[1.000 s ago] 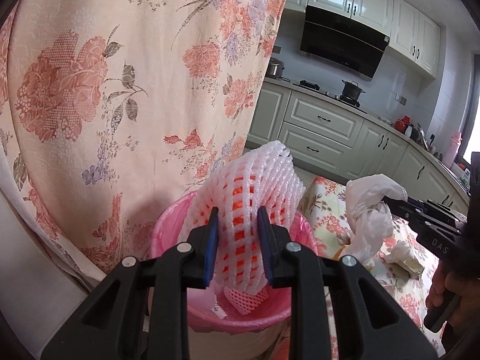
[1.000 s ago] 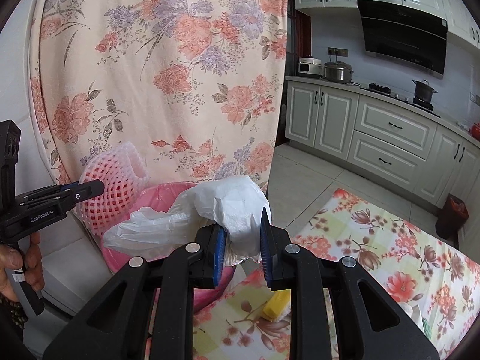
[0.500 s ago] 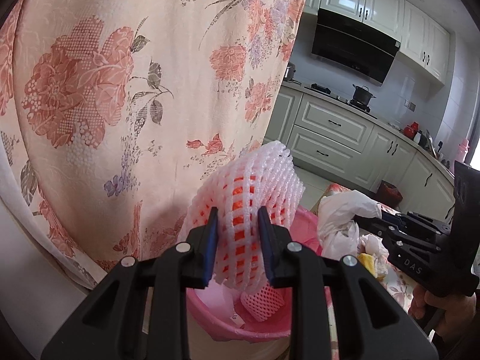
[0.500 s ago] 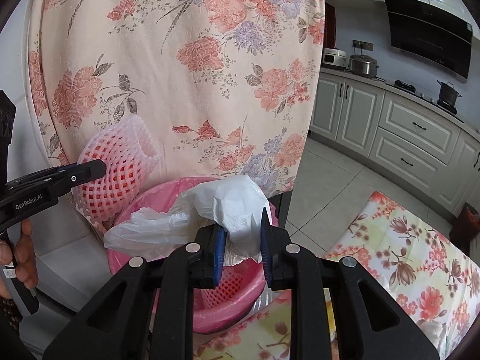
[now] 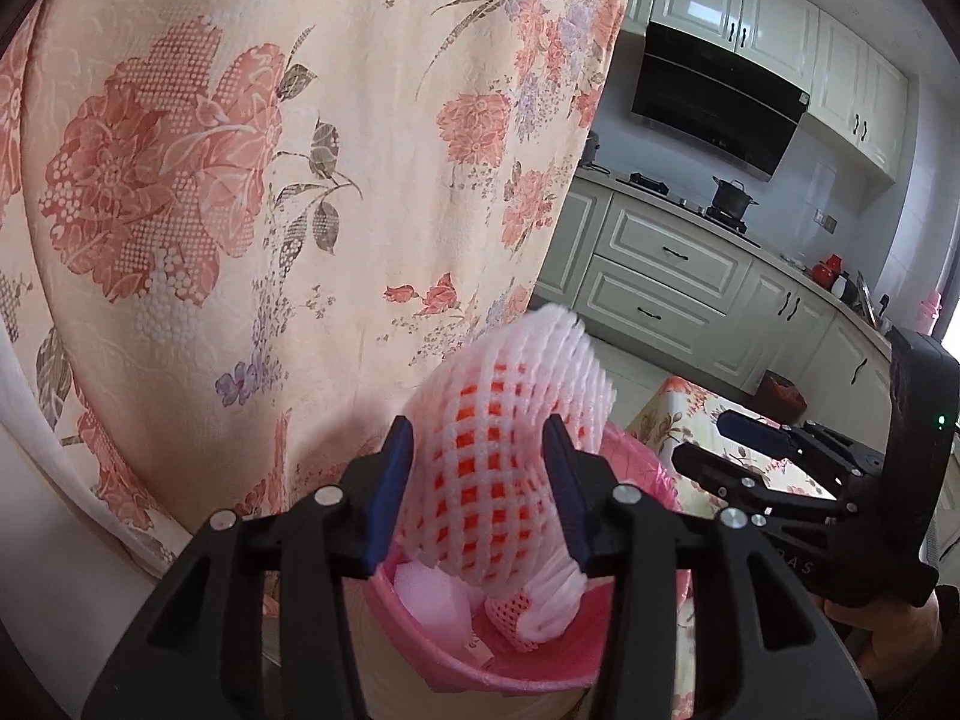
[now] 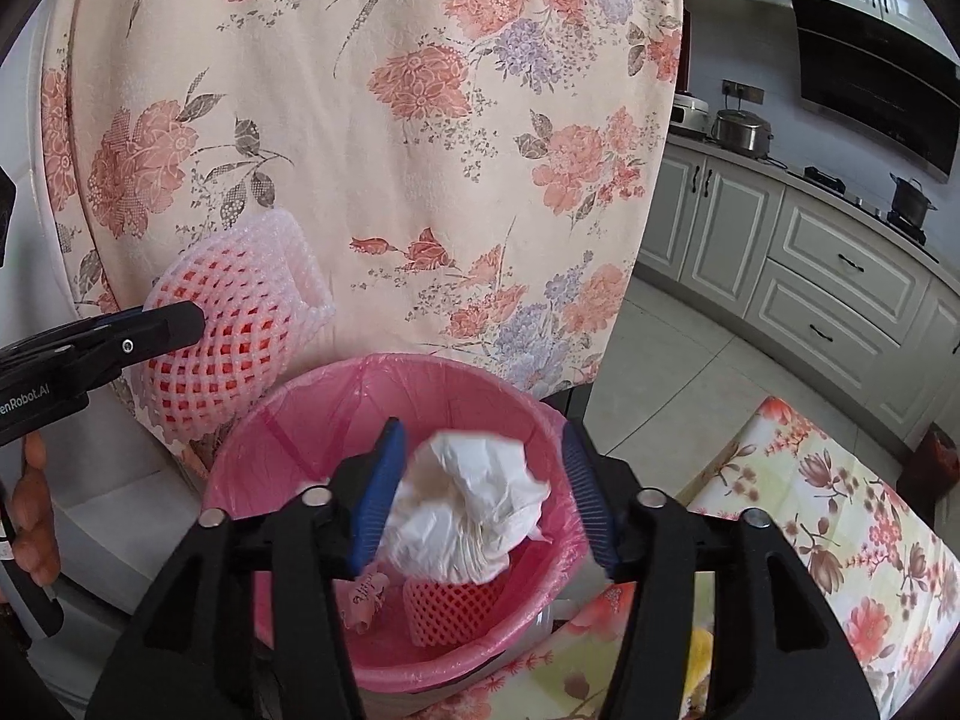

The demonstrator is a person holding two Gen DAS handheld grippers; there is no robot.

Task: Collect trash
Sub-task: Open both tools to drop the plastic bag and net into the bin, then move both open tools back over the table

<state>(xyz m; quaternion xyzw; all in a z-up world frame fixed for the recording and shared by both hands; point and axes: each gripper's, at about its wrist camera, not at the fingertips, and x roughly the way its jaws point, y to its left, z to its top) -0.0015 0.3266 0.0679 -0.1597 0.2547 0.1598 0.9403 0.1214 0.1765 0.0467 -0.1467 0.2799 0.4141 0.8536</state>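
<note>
While both claws hang over the pink bin [image 6: 288, 420], I note each in turn.

Left gripper [image 5: 480, 480]: jaws opening. The foam net [image 5: 510, 438], white mesh over an orange core, sits between the blue pads, low centre of the left view. It fills most of the gap; whether the pads press on it I cannot tell. In the right view the same net [image 6: 228, 330] shows at middle left, above and just outside the bin's left rim, in front of the floral curtain [image 6: 390, 120].

Right gripper [image 6: 486, 492]: jaws opening, pads standing clear on both sides of the crumpled white bag [image 6: 468, 510]. The bag is at lower centre of the right view, over the bin's mouth, touching neither pad.

Bin contents: a second net [image 6: 456, 606] and a small pink wrapper [image 6: 360, 594] lie on the bottom, under the bag.

A hand [image 6: 33, 516] grips the left tool at the left edge of the right view. The floral tablecloth [image 6: 840, 540] fills the lower right; kitchen cabinets [image 6: 840, 276] sit behind at upper right.
</note>
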